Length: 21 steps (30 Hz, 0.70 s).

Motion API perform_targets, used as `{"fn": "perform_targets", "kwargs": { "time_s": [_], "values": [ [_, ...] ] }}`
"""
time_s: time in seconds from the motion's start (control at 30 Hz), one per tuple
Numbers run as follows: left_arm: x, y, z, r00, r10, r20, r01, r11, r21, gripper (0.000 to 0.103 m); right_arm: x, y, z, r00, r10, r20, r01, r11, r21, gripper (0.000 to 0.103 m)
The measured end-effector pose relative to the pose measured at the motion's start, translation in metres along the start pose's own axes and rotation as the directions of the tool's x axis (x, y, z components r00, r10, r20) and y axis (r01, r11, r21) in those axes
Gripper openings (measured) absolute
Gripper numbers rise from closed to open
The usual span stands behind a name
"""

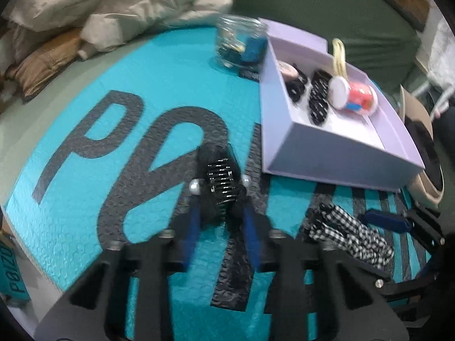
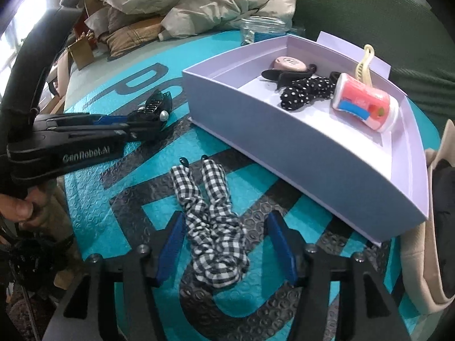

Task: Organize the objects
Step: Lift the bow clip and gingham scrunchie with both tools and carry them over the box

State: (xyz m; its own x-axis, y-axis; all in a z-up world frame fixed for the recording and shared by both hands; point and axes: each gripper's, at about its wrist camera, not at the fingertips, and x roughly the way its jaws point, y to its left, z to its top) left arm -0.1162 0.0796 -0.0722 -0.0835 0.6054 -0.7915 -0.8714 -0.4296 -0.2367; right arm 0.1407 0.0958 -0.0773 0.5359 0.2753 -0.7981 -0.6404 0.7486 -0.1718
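In the left wrist view my left gripper [image 1: 221, 200] is shut on a black hair claw clip [image 1: 220, 180] with two pearl beads, held just over the teal mat [image 1: 159, 65]. The same clip [image 2: 155, 103] shows in the right wrist view left of the lilac box [image 2: 256, 133], in the left gripper [image 2: 155, 115]. My right gripper [image 2: 225, 218] is open, its blue fingers [image 2: 172, 241] on either side of a black-and-white checked scrunchie [image 2: 216, 227] lying on the mat. The scrunchie [image 1: 349, 233] also appears lower right in the left view.
The lilac box [image 1: 312, 153] holds a pink tub [image 2: 366, 105], a polka-dot scrunchie [image 2: 304, 91], a pink compact [image 2: 288, 63] and a cream claw clip [image 2: 364, 62]. A glass jar [image 1: 239, 42] stands behind it. A puffy coat [image 1: 128, 2] lies at the back, a beige bag [image 2: 435, 227] right.
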Motion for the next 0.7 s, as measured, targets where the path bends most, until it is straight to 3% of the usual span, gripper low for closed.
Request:
{"fn": "perform_targets", "kwargs": {
  "time_s": [0.07, 0.13, 0.4, 0.7],
  "values": [
    [-0.001, 0.002, -0.002, 1.000, -0.019, 0.003, 0.020, 1.000, -0.009, 0.024, -0.001, 0.000, -0.001, 1.000, -0.015, 0.006, 0.015, 1.000, 0.004, 0.053],
    [-0.003, 0.001, -0.005, 0.999, -0.032, 0.006, 0.032, 0.999, -0.010, 0.023, -0.002, 0.001, 0.000, 0.999, -0.036, 0.013, 0.036, 0.999, -0.002, 0.029],
    [-0.024, -0.005, -0.016, 0.997, -0.075, 0.009, 0.075, 0.997, -0.001, 0.022, -0.009, -0.001, -0.003, 1.000, -0.006, 0.001, 0.006, 0.999, 0.039, 0.027],
    [-0.049, 0.003, -0.032, 0.999, -0.047, 0.016, 0.048, 0.999, -0.025, 0.022, -0.019, 0.015, -0.006, 1.000, 0.002, 0.003, -0.002, 1.000, 0.010, 0.027]
  ]
}}
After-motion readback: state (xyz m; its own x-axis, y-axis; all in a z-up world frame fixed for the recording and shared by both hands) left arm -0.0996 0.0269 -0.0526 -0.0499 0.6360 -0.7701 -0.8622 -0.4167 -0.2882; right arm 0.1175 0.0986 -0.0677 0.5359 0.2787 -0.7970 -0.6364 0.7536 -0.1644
